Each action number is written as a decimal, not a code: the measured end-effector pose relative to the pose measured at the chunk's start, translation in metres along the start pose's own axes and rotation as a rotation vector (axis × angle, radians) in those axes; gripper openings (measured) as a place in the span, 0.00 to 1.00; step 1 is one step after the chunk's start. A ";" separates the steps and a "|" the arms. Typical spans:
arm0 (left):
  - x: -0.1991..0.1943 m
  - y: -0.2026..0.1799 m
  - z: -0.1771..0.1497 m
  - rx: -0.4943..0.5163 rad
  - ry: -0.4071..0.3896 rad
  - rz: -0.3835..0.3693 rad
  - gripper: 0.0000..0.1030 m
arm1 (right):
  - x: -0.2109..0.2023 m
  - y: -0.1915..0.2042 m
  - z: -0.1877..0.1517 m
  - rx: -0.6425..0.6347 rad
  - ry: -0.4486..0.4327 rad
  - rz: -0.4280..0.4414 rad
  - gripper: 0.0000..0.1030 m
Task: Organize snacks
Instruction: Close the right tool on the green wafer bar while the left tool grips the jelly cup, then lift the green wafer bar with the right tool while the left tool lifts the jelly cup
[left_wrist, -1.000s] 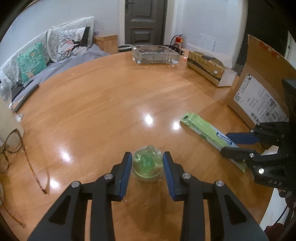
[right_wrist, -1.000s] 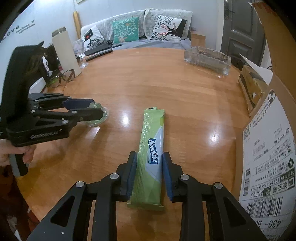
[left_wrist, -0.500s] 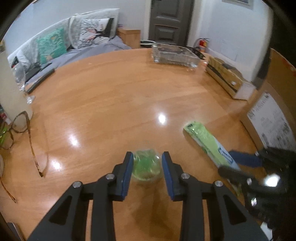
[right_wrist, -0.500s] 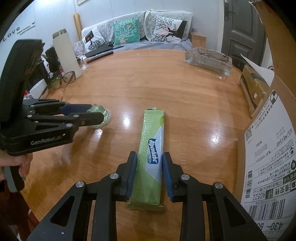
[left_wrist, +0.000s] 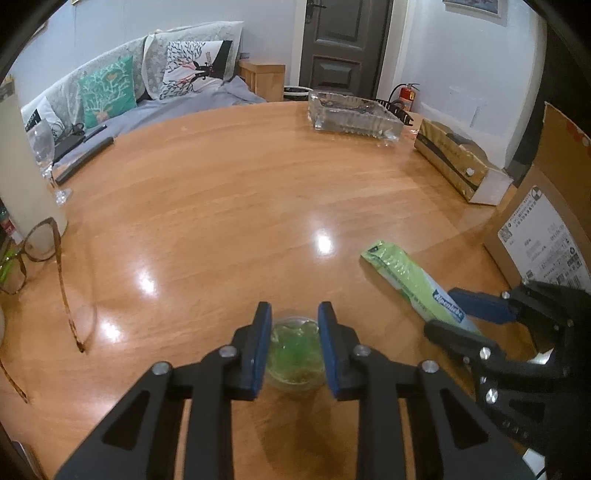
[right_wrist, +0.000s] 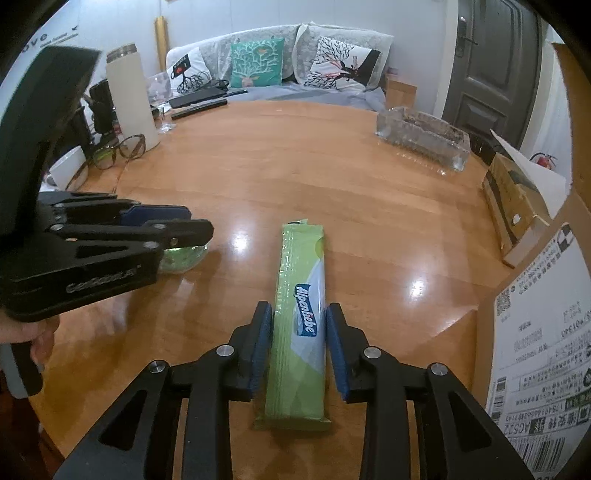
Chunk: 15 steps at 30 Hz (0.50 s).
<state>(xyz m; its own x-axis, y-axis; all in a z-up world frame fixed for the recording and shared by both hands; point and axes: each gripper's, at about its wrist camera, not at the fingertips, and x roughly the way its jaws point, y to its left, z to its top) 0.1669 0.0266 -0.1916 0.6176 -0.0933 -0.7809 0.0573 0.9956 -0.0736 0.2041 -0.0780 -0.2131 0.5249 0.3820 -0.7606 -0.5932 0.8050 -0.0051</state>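
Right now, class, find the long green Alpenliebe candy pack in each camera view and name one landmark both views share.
Left wrist view: the green candy pack lies right of centre, running diagonally toward the right hand-held gripper.
Right wrist view: the pack lies centre-bottom, lengthwise between that gripper's blue pads.
Shared landmark: the clear glass tray at the table's far edge.

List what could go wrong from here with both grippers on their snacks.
1. The left gripper has just been closing on the small green jelly cup; a soft clear cup could deform or pop out sideways.
2. The right gripper straddles the Alpenliebe candy pack near one end, so the long pack may droop or swing when lifted.
3. The cardboard box stands close by; the pack could snag its edge.
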 end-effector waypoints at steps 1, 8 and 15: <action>-0.001 -0.001 -0.001 0.004 -0.001 0.001 0.22 | 0.000 0.001 0.001 -0.007 0.002 -0.007 0.24; -0.011 -0.002 -0.008 0.023 -0.007 -0.001 0.22 | -0.003 -0.002 -0.001 0.029 -0.020 0.008 0.21; -0.014 0.004 -0.017 0.025 0.005 -0.042 0.23 | -0.012 0.004 0.001 0.021 -0.029 0.033 0.21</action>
<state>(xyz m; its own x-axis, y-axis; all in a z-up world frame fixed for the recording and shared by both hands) 0.1448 0.0319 -0.1916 0.6101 -0.1349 -0.7808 0.1027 0.9906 -0.0909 0.1957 -0.0790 -0.2034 0.5229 0.4207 -0.7413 -0.5975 0.8012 0.0332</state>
